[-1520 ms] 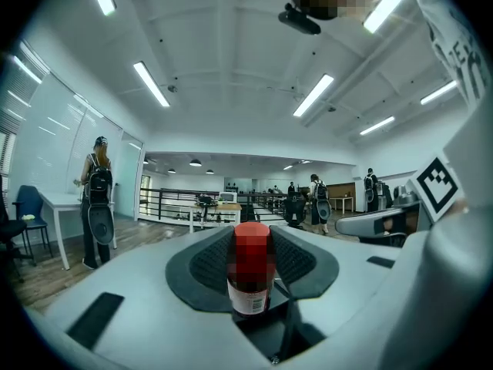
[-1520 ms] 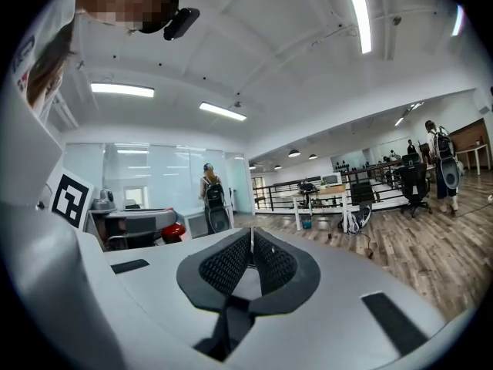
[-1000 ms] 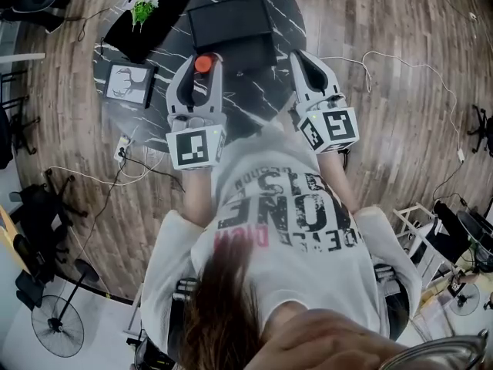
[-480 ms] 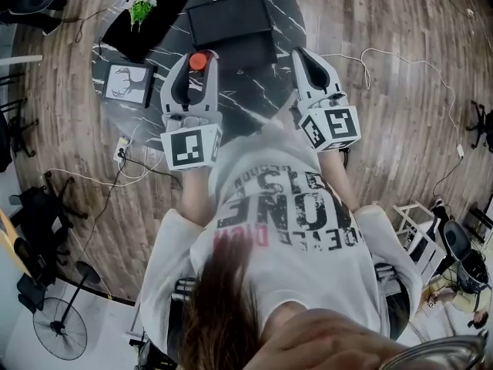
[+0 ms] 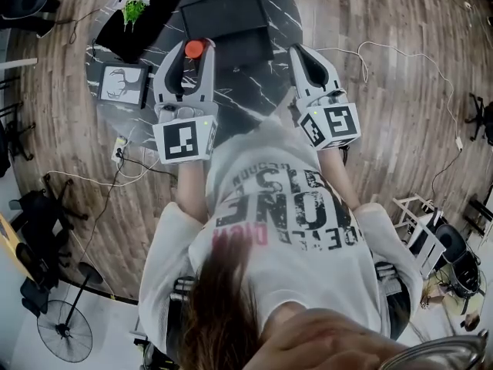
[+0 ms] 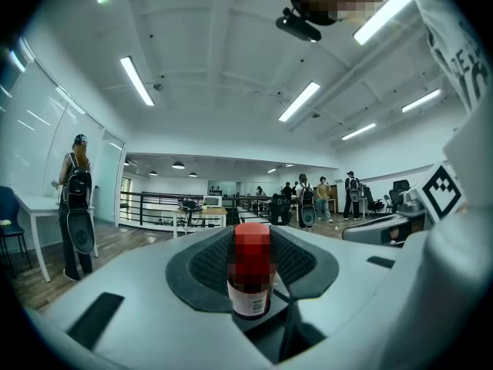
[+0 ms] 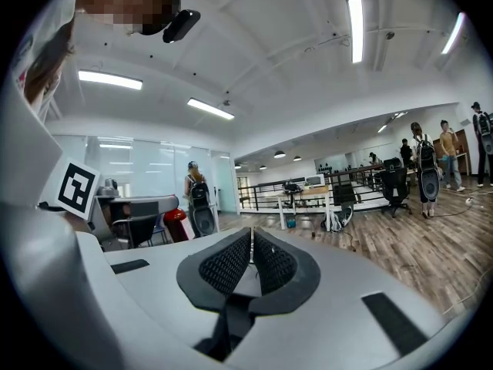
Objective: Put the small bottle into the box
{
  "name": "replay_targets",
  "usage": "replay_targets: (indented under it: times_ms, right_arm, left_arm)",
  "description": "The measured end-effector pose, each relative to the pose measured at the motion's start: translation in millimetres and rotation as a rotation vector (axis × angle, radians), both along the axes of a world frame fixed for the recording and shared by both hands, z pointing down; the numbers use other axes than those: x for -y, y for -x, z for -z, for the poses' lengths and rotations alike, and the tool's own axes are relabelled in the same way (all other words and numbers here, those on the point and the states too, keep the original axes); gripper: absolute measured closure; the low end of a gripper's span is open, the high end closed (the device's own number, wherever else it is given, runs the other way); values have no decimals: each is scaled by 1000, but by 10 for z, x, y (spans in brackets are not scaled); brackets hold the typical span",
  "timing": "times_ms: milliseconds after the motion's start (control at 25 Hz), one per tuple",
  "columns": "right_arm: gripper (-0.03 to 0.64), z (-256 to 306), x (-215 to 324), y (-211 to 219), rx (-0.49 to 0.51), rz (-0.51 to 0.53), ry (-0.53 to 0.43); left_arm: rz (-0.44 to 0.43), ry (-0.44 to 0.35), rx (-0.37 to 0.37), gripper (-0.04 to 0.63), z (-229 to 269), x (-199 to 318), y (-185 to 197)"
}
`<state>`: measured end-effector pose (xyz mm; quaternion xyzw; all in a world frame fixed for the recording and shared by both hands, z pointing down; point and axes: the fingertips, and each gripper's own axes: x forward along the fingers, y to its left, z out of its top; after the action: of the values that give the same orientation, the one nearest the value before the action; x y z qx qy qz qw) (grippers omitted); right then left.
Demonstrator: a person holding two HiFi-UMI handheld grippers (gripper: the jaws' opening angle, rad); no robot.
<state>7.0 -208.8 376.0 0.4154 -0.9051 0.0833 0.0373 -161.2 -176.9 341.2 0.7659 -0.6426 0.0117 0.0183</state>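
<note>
**Head view.** The left gripper [image 5: 189, 57] holds the small bottle [image 5: 193, 48], red cap up, just short of the black box's [image 5: 227, 20] near-left corner, above the dark marble table [image 5: 250, 91]. The right gripper [image 5: 302, 55] hangs near the box's near-right corner.

**Left gripper view.** The jaws stand partly apart, with the pads pressed on the bottle [image 6: 249, 280], which sits upright between them.

**Right gripper view.** The jaws of the right gripper [image 7: 251, 262] meet, with nothing between them.

**Progress.** Pickup is done. The bottle is not yet in the box. It probably remains to carry the bottle over the box, lower it and release it.
</note>
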Motion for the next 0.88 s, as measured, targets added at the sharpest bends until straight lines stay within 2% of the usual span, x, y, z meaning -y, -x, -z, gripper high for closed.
replay_targets:
  times_ms: [480, 880]
  right_arm:
    - [609, -71, 128, -77, -12, -23, 22]
    - [609, -161, 207, -115, -27, -44, 48]
  left_arm:
    - [-42, 9, -15, 454, -64, 262, -74]
    - [-66, 61, -30, 454, -323, 433, -115]
